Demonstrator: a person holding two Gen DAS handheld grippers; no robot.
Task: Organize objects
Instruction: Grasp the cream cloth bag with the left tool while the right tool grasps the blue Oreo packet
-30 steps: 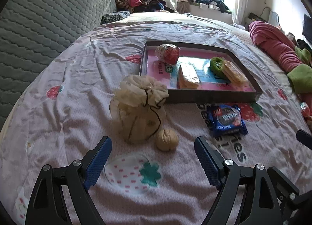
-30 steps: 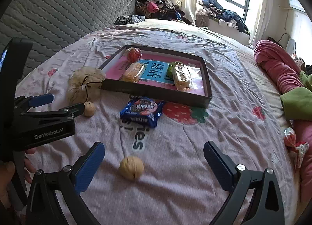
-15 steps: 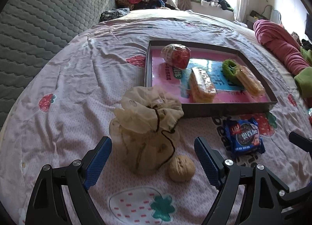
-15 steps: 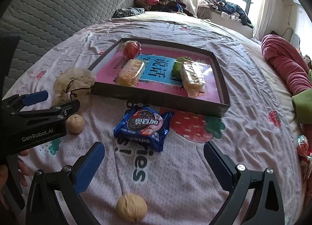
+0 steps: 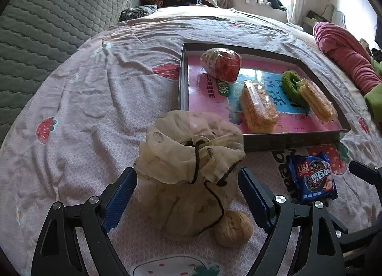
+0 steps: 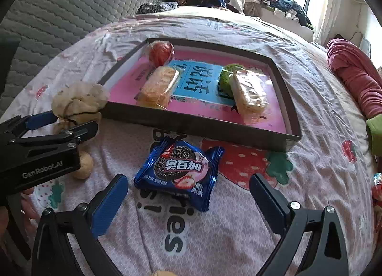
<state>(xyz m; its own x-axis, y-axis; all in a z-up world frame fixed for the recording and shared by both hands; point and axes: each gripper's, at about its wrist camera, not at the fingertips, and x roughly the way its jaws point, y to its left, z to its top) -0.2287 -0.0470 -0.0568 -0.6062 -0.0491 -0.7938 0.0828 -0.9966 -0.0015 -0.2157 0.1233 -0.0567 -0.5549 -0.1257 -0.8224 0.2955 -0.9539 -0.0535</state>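
My left gripper [image 5: 186, 194] jaws gape around the drawstring pouch [image 5: 191, 168], untouched; right gripper [image 6: 188, 194] jaws gape, cookie packet [image 6: 179, 168] between.

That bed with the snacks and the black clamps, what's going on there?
A person is tidying loose items on the bed into a shallow box, holding a two-finger tool in each hand. The left gripper has its jaws open around a cream drawstring bag, not pressing on it, with a walnut beside it. The right gripper hangs open over a blue cookie packet. Wrapped cakes already lie in the box.
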